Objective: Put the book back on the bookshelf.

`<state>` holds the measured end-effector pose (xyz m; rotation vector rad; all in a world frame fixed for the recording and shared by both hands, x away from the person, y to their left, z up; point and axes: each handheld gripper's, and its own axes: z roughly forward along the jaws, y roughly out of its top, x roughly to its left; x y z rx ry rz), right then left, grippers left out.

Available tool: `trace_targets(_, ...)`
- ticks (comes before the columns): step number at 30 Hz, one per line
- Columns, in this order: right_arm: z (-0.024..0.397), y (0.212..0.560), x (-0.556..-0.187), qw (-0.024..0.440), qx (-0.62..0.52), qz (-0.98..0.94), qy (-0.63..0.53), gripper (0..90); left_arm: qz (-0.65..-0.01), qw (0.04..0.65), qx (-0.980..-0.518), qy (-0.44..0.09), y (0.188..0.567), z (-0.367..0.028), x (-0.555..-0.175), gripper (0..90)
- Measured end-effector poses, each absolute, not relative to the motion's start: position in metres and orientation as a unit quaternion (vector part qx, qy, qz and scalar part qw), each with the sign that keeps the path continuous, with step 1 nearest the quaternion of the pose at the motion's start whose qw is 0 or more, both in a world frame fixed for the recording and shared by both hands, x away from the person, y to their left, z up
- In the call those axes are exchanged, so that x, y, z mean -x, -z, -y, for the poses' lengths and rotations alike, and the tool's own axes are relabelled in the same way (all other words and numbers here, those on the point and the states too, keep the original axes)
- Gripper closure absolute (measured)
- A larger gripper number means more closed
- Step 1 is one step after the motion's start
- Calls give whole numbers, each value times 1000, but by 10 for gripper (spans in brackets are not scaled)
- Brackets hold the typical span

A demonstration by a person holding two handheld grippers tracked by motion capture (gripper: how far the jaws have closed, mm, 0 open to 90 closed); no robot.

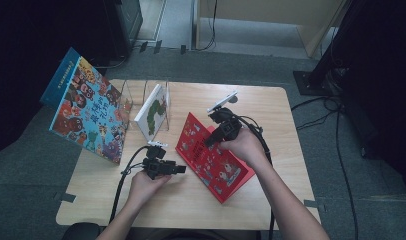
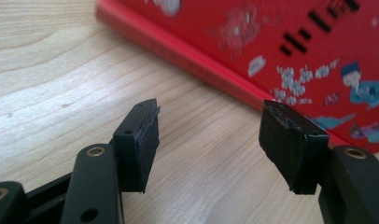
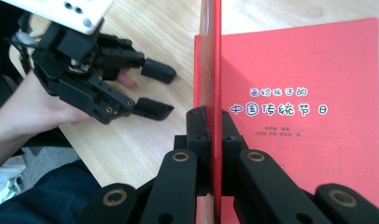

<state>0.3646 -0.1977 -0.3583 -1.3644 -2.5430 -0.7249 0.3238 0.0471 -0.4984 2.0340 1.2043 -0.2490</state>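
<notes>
— Where did we stand with the red book (image 1: 213, 160)?

— It lay near the middle of the wooden table (image 1: 271, 200), to the right of the clear stand (image 1: 146, 97) that held the white caterpillar book (image 1: 152, 111). Its front cover (image 3: 210, 56) was already pinched and raised on edge while the title page stayed flat, so we judged we were mid-opening — lifting the cover.

— And the big illustrated book (image 1: 88, 107)?

— Leaning at the stand's far left side, untouched.

— What did the next move call for?

— Probably swinging that cover right over without letting it slip, with the other tool ready to steady the spine side or the pages.

— The tools themselves?

— Our right gripper (image 3: 210, 121) was pressed tight on the cover's edge, the thin board clamped between both pads. Our left gripper (image 2: 211, 135) sat on the near-left of the red book, jaws spread with nothing between them — only bare tabletop, the book's edge just beyond the tips.
</notes>
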Motion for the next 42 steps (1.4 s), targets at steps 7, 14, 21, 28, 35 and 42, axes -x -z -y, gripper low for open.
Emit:
trace_targets(7, 207, 347, -362, 81, 454, 844, 275, 885, -446, 388, -801, 93, 487, -39, -326, 362)
trace_targets(14, 217, 338, -361, 85, 454, 834, 301, 885, -432, 406, -799, 102, 480, -32, -333, 339)
trace_targets(21, 221, 337, -358, 93, 452, 828, 318, 886, -429, 413, -795, 116, 480, -26, -340, 305)
trace_targets(28, 223, 335, -357, 91, 449, 826, 330, 886, -442, 436, -770, 150, 479, -29, -345, 271)
trace_targets(35, 223, 332, -354, 91, 442, 826, 337, 884, -437, 433, -776, 137, 474, -30, -347, 205)
trace_targets(42, 227, 334, -353, 102, 435, 821, 356, 877, -427, 440, -777, 139, 472, -31, -351, 130)
